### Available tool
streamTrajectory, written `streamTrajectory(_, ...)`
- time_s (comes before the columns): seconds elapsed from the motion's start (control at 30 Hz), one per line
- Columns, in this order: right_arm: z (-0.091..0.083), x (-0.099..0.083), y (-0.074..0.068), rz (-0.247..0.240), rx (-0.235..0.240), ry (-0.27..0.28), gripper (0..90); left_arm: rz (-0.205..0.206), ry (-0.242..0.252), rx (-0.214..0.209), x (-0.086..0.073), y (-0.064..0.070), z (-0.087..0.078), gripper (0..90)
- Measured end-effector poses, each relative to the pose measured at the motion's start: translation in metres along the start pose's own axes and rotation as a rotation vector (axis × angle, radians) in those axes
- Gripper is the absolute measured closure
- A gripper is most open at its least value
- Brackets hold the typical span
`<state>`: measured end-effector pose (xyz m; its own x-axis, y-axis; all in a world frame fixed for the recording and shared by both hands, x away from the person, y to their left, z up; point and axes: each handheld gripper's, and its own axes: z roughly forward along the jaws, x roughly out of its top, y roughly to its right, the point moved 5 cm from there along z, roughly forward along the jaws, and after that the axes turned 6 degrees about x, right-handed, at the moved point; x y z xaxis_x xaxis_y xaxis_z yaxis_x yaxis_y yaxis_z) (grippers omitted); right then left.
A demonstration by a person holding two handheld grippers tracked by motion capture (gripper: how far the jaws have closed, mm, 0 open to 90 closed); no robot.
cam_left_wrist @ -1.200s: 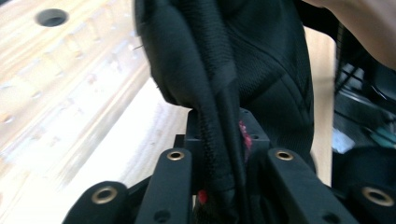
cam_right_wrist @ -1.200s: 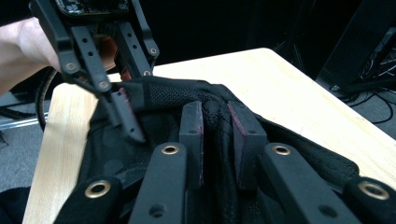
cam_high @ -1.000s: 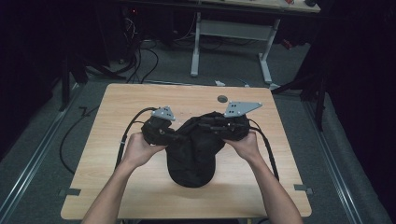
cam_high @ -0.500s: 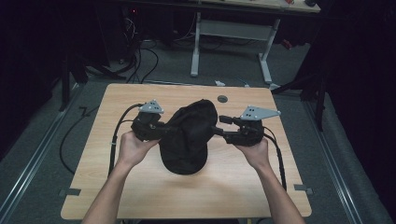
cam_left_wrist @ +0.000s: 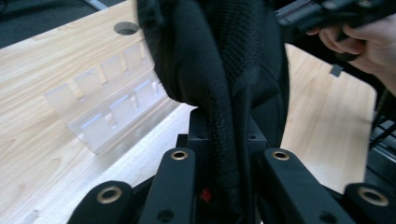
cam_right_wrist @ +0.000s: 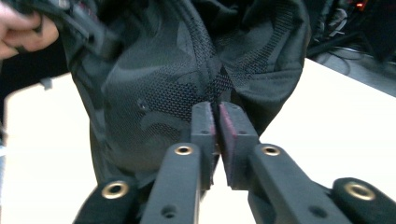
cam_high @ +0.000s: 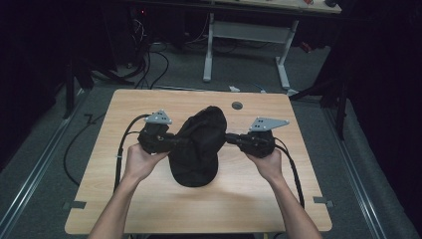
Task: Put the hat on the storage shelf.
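I hold the black cap (cam_high: pixel 199 144) over the middle of the bench (cam_high: pixel 124 199), my left tool (cam_high: pixel 171 142) and right tool (cam_high: pixel 233 139) each clamped on one of its sides. It's gripped and stretched between them; setting it down is left, I judge.

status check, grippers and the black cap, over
Left gripper shut on black cap. Right gripper shut on its other side. Cap held between them above table. Nothing in the way.
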<state>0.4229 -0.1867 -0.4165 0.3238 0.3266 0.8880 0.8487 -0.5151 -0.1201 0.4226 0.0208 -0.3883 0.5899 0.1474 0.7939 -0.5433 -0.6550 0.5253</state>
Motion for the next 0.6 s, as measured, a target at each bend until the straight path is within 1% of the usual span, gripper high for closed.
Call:
streamTrajectory(0.07,0.001,0.002,-0.001,-0.022,-0.03,0.002,90.0,0.013,-0.006,-0.001,-0.002,0.002,0.001,79.7)
streamTrajectory(0.1,0.001,0.003,-0.001,-0.028,-0.031,0.005,90.0,0.013,-0.006,-0.001,-0.002,0.003,0.002,79.3)
streamTrajectory(0.13,0.002,0.004,-0.002,-0.026,-0.022,0.012,90.0,0.014,-0.007,0.003,-0.003,0.004,0.003,79.1)
streamTrajectory(0.17,0.002,0.005,-0.002,-0.032,-0.022,0.014,90.0,0.032,-0.01,0.005,-0.004,0.005,0.004,78.8)
streamTrajectory(0.3,0.005,0.008,-0.002,-0.045,-0.032,0.008,90.0,0.049,-0.004,0.007,-0.005,0.008,0.004,77.4)
streamTrajectory(0.4,0.007,0.011,-0.001,-0.043,-0.037,0.009,90.0,0.054,0.009,0.011,-0.004,0.01,0.002,76.9)
streamTrajectory(0.47,0.008,0.013,-0.001,-0.034,-0.032,0.017,90.0,0.075,0.032,0.024,-0.003,0.011,0.001,77.4)
streamTrajectory(0.5,0.008,0.015,-0.001,-0.028,-0.027,0.027,89.6,0.086,0.045,0.038,-0.002,0.01,0.001,78.3)
streamTrajectory(0.57,0.007,0.018,-0.001,-0.01,-0.022,0.058,82.1,0.081,0.066,0.064,0.0,0.008,0.001,79.6)
streamTrajectory(0.6,0.007,0.02,-0.001,-0.004,-0.033,0.069,76.7,0.082,0.067,0.074,0.0,0.007,0.002,80.1)
